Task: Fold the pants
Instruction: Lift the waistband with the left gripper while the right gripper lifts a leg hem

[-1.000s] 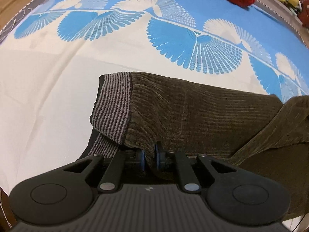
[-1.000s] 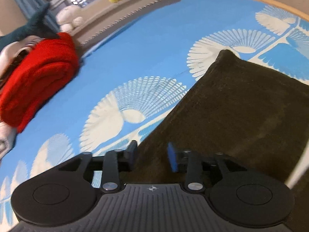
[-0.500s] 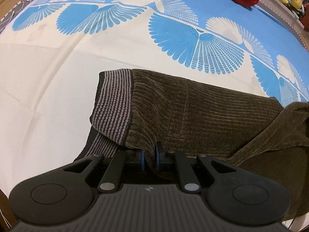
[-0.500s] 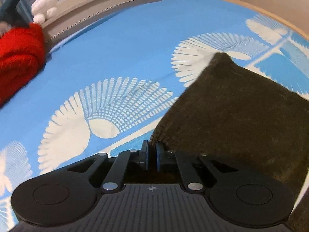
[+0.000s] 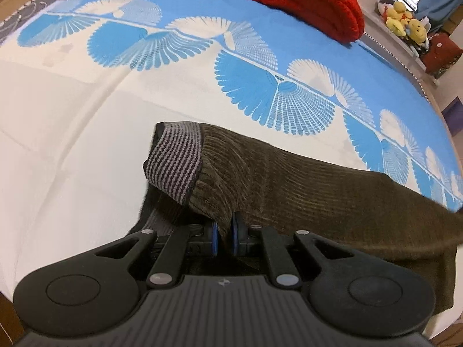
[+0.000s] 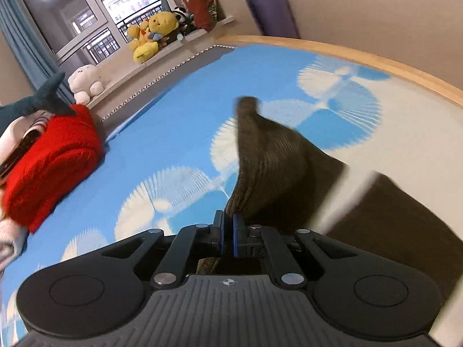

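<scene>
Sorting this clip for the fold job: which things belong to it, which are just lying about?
In the job:
pants
left gripper, shut on pants
right gripper, shut on pants
bedspread

Lying about:
red blanket
plush toys
purple roll

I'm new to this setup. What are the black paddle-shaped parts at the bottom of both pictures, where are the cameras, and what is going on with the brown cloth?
There is no robot arm: a person holds a two-finger tool in each hand, and a fisheye camera on each looks along its fingers. The black parts are the tools themselves. The left tool is shut on the dark olive corduroy pants near their striped grey waistband. The right tool is shut on another edge, which rises off the blue-and-white fan-patterned bedspread. A red fuzzy blanket lies farther back.
</scene>
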Motion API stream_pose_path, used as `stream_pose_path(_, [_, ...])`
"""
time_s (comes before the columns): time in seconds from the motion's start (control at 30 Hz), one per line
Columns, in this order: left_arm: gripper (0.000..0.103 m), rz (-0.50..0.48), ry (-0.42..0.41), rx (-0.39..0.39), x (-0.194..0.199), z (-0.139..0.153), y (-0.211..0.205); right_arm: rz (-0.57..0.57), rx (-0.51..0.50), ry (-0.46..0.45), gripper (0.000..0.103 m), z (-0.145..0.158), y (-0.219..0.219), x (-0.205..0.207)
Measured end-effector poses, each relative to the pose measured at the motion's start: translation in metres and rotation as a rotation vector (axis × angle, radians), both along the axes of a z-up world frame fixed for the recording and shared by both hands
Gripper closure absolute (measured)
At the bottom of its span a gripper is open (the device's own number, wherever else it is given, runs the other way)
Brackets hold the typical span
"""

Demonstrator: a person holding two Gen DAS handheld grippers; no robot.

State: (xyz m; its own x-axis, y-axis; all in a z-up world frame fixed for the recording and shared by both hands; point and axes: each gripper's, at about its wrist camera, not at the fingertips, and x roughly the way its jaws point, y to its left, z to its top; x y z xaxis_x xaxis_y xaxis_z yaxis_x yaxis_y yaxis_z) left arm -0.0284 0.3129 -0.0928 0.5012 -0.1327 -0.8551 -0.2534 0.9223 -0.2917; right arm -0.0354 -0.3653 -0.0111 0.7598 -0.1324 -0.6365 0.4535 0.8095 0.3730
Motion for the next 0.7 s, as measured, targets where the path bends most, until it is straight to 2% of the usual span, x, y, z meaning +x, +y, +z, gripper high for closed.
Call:
stream_pose_path(0.07, [0.093,-0.001,0.006,0.012,-0.012,-0.002,0.003,-0.004,0.023,0.064,0.098,-0.016,-0.006,-0.036])
stream_pose_path(0.13, [0.093,-0.002,0.026,0.020,-0.021,-0.007,0.007,0.000,0.075,0.176,0.098,-0.043,-0.016,-0.062])
stream_pose_path(0.23, [0.093,-0.030,0.086,-0.009,-0.025,-0.019,0.014,0.046,0.128,0.336,0.098,-0.081,-0.035,-0.077])
stream_pose_path(0.27, [0.092,-0.024,0.104,-0.017,-0.026,-0.023,0.016,0.047,0.126,0.352,0.097,-0.085,-0.041,-0.080])
stream_pose_path(0.33, [0.088,0.000,0.117,-0.027,-0.027,-0.027,0.022,0.068,0.079,0.320,0.094,-0.083,-0.054,-0.085])
stream_pose_path(0.4, [0.080,0.043,0.117,-0.073,-0.028,-0.028,0.030,0.089,-0.027,0.271,0.094,-0.077,-0.062,-0.088])
stream_pose_path(0.47, [0.056,0.087,0.121,-0.124,-0.028,-0.032,0.036,0.103,-0.072,0.225,0.087,-0.078,-0.069,-0.088])
stream_pose_path(0.5, [0.055,0.099,0.122,-0.140,-0.028,-0.034,0.038,0.109,-0.084,0.201,0.079,-0.080,-0.071,-0.087])
stream_pose_path(0.6, [0.052,0.113,0.142,-0.153,-0.021,-0.041,0.038,0.155,-0.119,0.177,0.073,-0.091,-0.067,-0.070])
stream_pose_path(0.67, [0.052,0.140,0.146,-0.129,-0.017,-0.044,0.040,0.199,-0.181,0.162,0.071,-0.092,-0.056,-0.057])
stream_pose_path(0.7, [0.052,0.154,0.143,-0.129,-0.015,-0.044,0.042,0.209,-0.219,0.168,0.066,-0.092,-0.051,-0.049])
